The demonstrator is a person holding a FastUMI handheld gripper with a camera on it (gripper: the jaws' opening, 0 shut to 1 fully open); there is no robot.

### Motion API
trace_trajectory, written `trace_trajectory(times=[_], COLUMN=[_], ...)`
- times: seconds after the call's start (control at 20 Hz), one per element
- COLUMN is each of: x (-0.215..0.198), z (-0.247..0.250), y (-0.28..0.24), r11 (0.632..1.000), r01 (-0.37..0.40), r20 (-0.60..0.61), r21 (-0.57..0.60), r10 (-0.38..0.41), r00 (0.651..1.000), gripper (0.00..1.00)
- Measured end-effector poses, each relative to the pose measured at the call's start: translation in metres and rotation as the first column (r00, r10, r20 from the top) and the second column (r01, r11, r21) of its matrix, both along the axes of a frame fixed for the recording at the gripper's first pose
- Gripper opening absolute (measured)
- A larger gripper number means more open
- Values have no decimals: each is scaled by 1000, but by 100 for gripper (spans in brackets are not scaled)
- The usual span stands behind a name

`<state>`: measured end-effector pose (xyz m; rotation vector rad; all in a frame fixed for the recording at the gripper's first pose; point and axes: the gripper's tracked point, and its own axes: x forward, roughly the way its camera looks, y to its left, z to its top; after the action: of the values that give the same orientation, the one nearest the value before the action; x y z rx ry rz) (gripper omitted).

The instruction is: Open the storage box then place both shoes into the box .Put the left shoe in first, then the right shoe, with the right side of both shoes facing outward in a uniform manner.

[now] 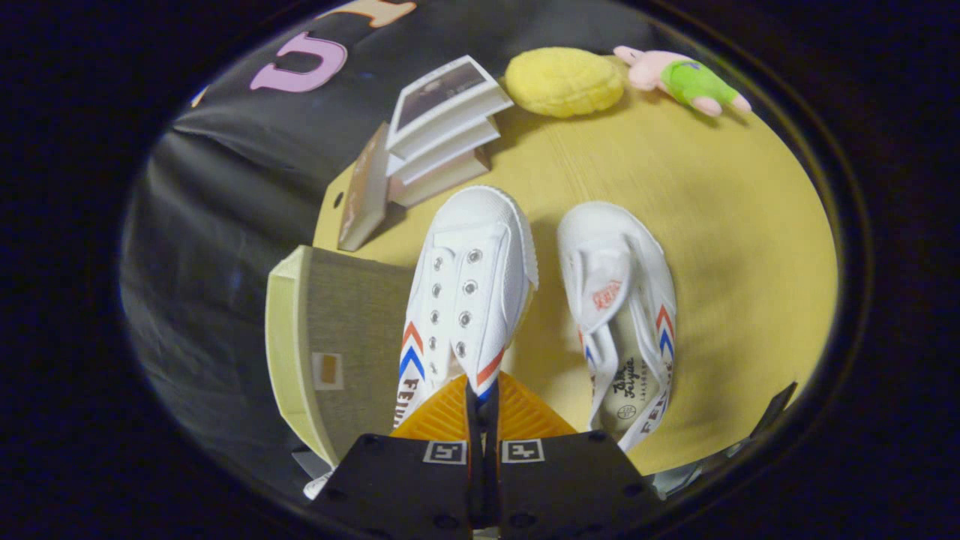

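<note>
A white canvas shoe (472,270) with red and blue chevrons hangs just ahead of my fingers, toe pointing away. My gripper (481,391) is shut on the upper edge of its side wall near the heel. The shoe sits above the right edge of the storage box (337,337), a grey woven box with a pale rim and a small label, standing left of the fingers. I cannot tell whether the box is open. The second white shoe (622,315) lies to the right on the yellow table (735,247), tongue up and insole showing.
Beyond the held shoe is a stack of books (442,127), with one more book (364,191) leaning beside it. A yellow plush cushion (564,81) and a pink and green plush toy (682,79) lie at the far side. The table ends just left of the box.
</note>
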<state>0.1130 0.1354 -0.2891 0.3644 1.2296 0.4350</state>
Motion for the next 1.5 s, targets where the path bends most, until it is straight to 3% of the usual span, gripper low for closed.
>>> trace_trajectory(times=[0.2,0.4,0.8,1.25,1.5], x=[-2,-17,-66,-69,-63], z=[67,88,61,-18,-59], y=[43,97,194,234,243], r11=[997,991,975,976,958], r01=[-68,-131,-220,-137,-123], r20=[93,128,117,13,-43], r21=[37,35,-29,-167,-261], r10=[64,126,222,141,116], r00=[994,984,968,990,992], gripper=[3,3,3,3,3])
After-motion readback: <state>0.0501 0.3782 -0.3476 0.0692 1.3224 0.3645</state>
